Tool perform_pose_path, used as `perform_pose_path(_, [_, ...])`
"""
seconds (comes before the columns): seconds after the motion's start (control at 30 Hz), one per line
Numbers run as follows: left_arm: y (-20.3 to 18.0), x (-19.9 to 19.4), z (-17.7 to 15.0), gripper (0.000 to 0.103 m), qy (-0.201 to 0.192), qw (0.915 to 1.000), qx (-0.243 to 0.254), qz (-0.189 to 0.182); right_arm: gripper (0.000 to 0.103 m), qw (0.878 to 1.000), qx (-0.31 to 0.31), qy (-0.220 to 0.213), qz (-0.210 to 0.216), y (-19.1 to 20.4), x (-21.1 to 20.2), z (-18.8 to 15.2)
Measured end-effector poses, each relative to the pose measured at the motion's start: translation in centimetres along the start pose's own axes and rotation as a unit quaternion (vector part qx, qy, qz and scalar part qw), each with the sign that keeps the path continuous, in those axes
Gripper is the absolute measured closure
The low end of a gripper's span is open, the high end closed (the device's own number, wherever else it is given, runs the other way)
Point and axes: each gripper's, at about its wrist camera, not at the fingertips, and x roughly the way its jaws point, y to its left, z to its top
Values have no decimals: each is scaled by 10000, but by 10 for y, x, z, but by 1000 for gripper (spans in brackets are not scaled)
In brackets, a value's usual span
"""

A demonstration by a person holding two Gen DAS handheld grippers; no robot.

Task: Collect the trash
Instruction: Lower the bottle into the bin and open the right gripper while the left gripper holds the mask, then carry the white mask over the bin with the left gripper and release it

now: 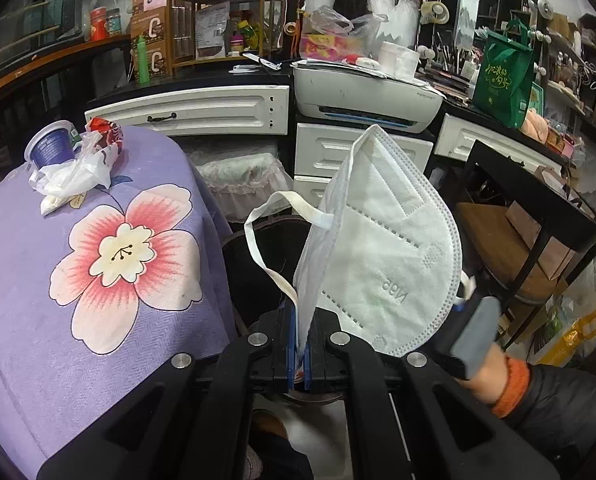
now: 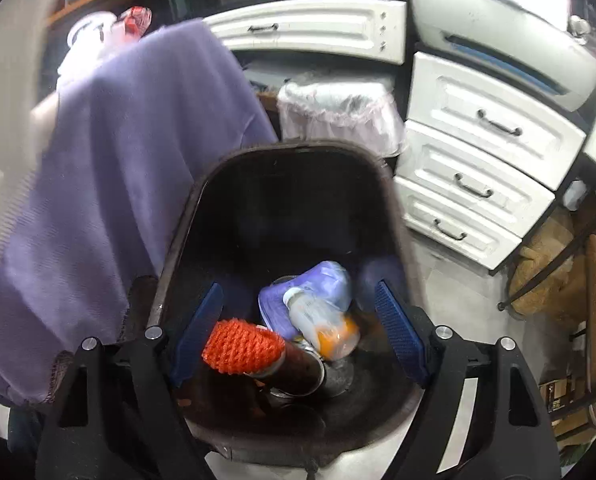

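Note:
My left gripper (image 1: 301,344) is shut on the edge of a white N95 face mask (image 1: 381,240), which stands up above the fingers, over the dark trash bin (image 1: 266,248). My right gripper (image 2: 298,332) is open and empty just above the bin (image 2: 186,216). Inside the bin lie an orange mesh-capped can (image 2: 242,346), a plastic bottle (image 2: 317,320) and a purple packet (image 2: 329,280). On the purple flowered tablecloth (image 1: 98,280) remain a blue cup (image 1: 52,146), a crumpled white plastic bag (image 1: 74,172) and a red wrapper (image 1: 108,130).
White drawers (image 2: 477,184) and a printer (image 1: 365,96) stand behind the bin. A lace-covered stool (image 2: 337,112) sits at the back. A black metal frame stand (image 1: 537,224) is at the right. My right hand's holder shows in the left wrist view (image 1: 477,336).

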Motion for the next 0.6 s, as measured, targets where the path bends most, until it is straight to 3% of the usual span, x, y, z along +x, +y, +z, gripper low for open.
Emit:
perform_pose_path(0.27, [-12, 25, -3, 100, 265, 9995, 160, -52, 25, 9963, 376, -451, -624, -44, -62, -7])
perform_pose_path(0.6, [-19, 73, -14, 100, 841, 9959, 320, 10, 25, 9858, 936, -1004, -970, -85, -124, -14])
